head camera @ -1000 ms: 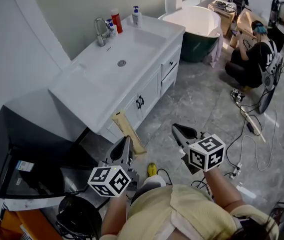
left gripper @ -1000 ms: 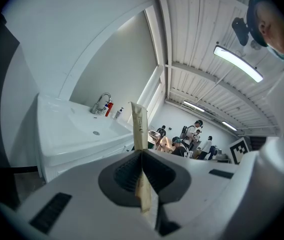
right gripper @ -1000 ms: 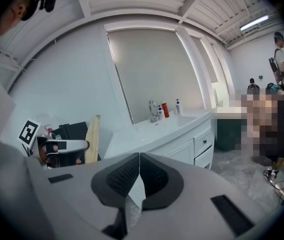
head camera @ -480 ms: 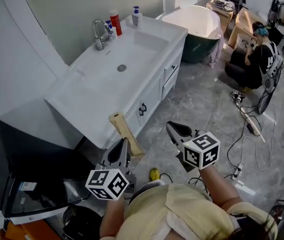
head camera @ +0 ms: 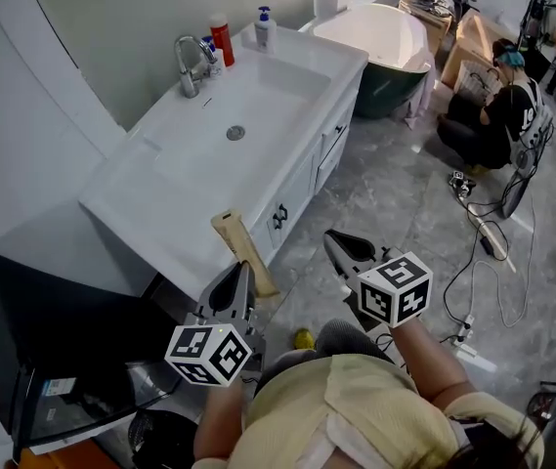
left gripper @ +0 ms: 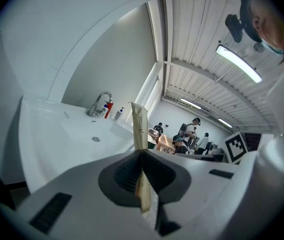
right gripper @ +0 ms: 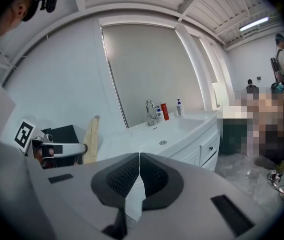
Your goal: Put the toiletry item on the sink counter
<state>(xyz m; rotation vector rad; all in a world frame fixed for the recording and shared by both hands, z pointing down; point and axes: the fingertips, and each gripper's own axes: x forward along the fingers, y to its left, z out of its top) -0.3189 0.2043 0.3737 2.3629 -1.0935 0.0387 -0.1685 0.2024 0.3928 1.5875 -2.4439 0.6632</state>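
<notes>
Head view showed the left gripper (head camera: 238, 274) clamped on the tan toiletry packet (head camera: 243, 252) near the sink counter (head camera: 146, 198), not yet set down; the right gripper (head camera: 338, 247) had its jaws together, empty.

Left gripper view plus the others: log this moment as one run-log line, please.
left gripper: shut on tan toiletry item | right gripper: shut, empty | sink counter: item not yet set down
</notes>
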